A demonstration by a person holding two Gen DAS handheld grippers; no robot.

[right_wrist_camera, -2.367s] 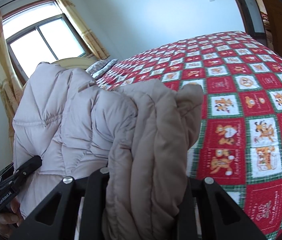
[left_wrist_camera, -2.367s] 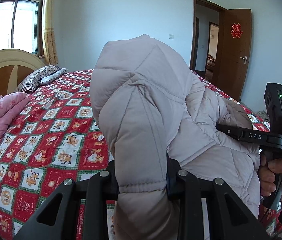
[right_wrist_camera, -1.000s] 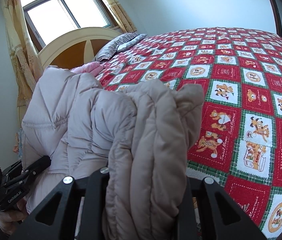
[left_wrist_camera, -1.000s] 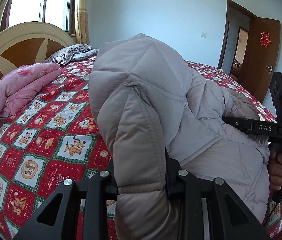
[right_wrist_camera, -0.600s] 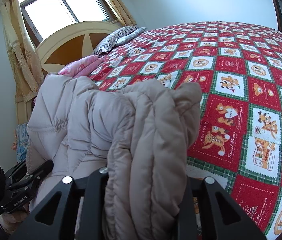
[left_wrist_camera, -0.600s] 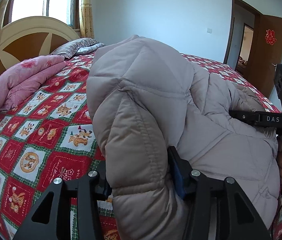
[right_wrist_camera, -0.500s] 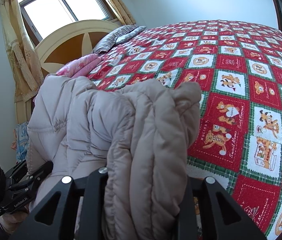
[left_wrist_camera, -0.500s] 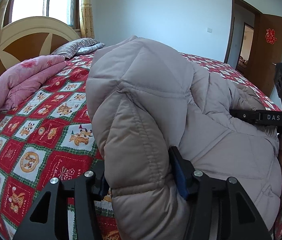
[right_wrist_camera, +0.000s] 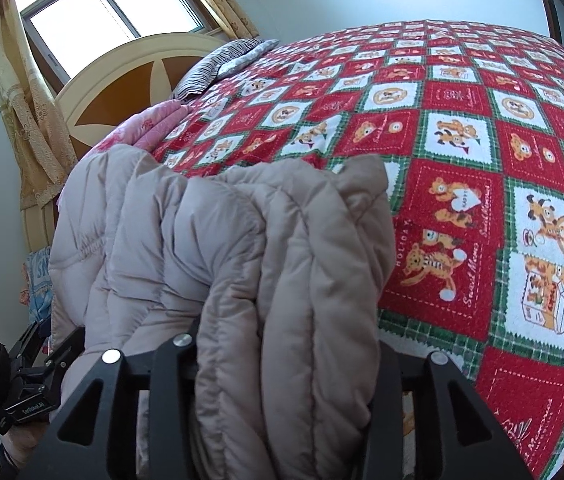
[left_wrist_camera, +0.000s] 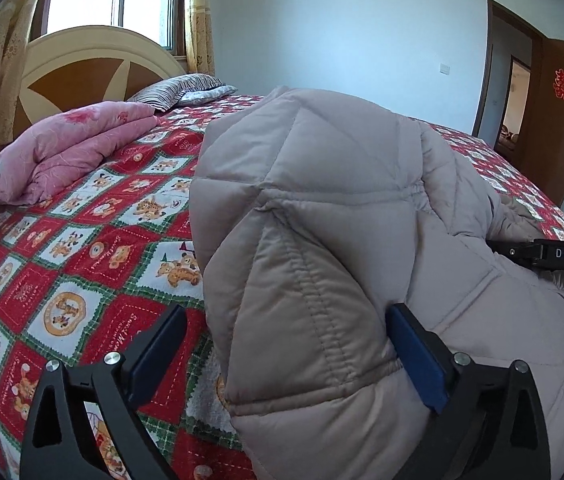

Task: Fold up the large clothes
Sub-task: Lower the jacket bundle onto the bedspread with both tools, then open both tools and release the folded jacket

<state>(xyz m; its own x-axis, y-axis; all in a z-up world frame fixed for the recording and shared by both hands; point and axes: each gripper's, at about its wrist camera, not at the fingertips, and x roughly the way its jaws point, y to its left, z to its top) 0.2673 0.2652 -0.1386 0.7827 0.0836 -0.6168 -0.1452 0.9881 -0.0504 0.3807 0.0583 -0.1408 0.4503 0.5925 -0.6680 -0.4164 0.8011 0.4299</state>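
The bed point(left_wrist_camera: 93, 240) fills the left half and far centre of the left wrist view and the right half of the right wrist view; its cover is a red, white and green check with cartoon bears. The quilted beige down jacket point(left_wrist_camera: 342, 240) is the next largest item. In the left wrist view it occupies the centre and lower right of the frame, bunched over the near part of the bed. In the right wrist view the same jacket point(right_wrist_camera: 241, 280) fills the centre and lower left, with thick folds standing between the gripper fingers.

The left gripper point(left_wrist_camera: 282, 356) sits at the bottom of its frame. Its jaws are spread apart: the left finger is clear of the fabric, and the blue pad of the right finger touches the jacket. The right gripper point(right_wrist_camera: 286, 364) sits at the bottom centre of its frame and is clamped on a thick fold of the jacket; the fingertips themselves are hidden by fabric, so the exact contact area cannot be read.

A folded pink quilt point(left_wrist_camera: 61, 152) lies at the upper left, near the round headboard point(left_wrist_camera: 81, 68). A striped pillow point(left_wrist_camera: 177, 90) lies just beyond it. A brown door point(left_wrist_camera: 554, 120) stands open at the upper right.
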